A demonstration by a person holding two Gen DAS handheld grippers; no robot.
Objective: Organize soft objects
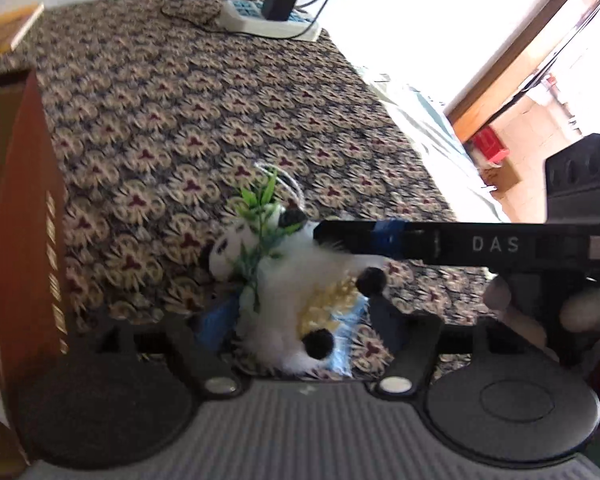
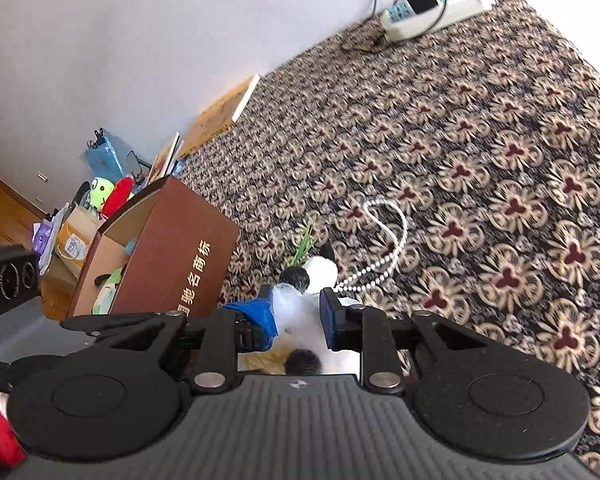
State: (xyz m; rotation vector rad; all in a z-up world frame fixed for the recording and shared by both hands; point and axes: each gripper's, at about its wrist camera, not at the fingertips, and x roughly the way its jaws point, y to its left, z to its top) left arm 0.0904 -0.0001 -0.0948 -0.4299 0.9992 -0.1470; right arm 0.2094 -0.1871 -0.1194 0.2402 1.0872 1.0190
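Two grippers are closing in on one fluffy white panda toy [image 1: 288,296], which is lying on the flower-patterned cloth [image 1: 180,120]. The left gripper [image 1: 300,320] is straddling the panda, jaws part open around its fur. The right gripper [image 2: 298,312] is pinching its white plush between blue-taped fingers [image 2: 330,314]. A bead string [image 2: 384,240] is curling just beyond; a brown cardboard box [image 2: 172,252] is standing left of the right gripper.

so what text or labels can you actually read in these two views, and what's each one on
"DAS": white letters on the right gripper, seen in the left wrist view.
"驰名商标": pale characters down the brown box side; one more character below is cut off.
Label on the cardboard parcel: too small to read.
Power strip: no legible marking.
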